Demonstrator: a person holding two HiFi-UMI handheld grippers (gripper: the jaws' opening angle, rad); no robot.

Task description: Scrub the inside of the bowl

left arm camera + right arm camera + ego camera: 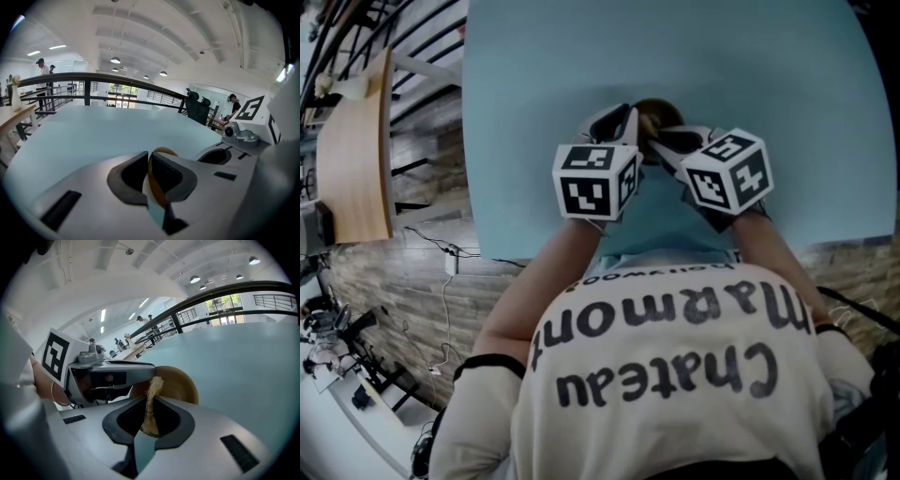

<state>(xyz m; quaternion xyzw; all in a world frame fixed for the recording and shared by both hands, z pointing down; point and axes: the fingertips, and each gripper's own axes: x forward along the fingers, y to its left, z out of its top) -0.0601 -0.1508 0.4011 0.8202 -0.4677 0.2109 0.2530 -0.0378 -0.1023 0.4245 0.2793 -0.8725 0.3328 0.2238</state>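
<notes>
A tan wooden bowl (654,111) stands on the pale blue table (750,66), mostly hidden under both grippers in the head view. My left gripper (149,174) is shut on the bowl's rim (158,185), which stands edge-on between the dark pads. My right gripper (151,417) is shut on a flat, fibrous beige scrubber (151,401). The scrubber's top end pokes up just in front of the bowl (178,383). In the head view the left gripper (623,120) and right gripper (664,141) meet over the bowl.
A wooden table (354,155) stands to the left, beyond the blue table's edge. Cables (445,272) lie on the floor below. A dark railing (93,79) runs behind the table's far side, with people standing further off.
</notes>
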